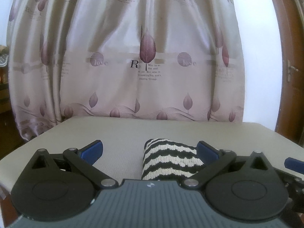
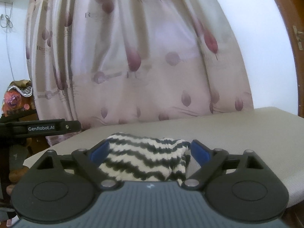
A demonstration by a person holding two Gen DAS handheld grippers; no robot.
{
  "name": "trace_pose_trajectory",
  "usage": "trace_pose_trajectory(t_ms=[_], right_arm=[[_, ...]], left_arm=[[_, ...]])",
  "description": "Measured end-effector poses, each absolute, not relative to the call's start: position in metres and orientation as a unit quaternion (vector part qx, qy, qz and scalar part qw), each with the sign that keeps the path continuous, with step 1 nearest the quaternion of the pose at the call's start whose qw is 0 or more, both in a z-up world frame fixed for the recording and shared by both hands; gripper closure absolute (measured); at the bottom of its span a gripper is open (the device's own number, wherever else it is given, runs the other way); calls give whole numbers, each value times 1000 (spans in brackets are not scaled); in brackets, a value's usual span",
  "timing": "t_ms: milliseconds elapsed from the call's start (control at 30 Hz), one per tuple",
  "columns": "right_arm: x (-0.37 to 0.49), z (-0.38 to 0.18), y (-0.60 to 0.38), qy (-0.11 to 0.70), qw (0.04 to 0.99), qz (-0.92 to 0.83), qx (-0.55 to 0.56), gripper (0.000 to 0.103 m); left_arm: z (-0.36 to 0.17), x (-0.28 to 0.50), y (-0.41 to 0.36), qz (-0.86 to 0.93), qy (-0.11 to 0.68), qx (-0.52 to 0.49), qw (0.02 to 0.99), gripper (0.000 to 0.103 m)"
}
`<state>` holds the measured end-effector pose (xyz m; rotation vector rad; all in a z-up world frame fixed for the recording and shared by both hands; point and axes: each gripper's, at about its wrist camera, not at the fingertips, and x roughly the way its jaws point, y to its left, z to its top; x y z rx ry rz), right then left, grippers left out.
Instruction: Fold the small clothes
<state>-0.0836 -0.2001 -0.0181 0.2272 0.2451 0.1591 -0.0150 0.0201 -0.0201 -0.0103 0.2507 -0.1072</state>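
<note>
One small cloth (image 1: pixel 167 159) lies on the table (image 1: pixel 117 133), a thick, nubbly knit in black and cream zigzag stripes, bunched into a soft folded lump rather than spread flat. It sits toward the near edge of the table, whose top is a pale grey-beige mat with a fine woven grain and rounded corners.

The left gripper (image 1: pixel 150 150) has its jaws spread wide, holding nothing; its two blue pads stand apart, the cloth lying between them and against the right-hand pad (image 1: pixel 207 150). The right gripper (image 2: pixel 150 150) is likewise wide open and grips nothing; the cloth fills the gap between its blue pads, touching the left-hand one (image 2: pixel 99 151). Both grippers have black linkage arms with metal pivot pins and a ribbed grey body.

Behind the far edge hangs a glossy satin curtain (image 1: pixel 133 66), pinkish-cream, printed with purple leaves and lettering.
</note>
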Motion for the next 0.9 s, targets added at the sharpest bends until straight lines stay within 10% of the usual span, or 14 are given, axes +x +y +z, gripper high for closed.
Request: trace_pose_trajectory(t_ms=[900], right_arm=[[-78,-27,-198,150,981,66,103,9]], left_arm=[[-32,-14,10,-62,126,-2,990,0]])
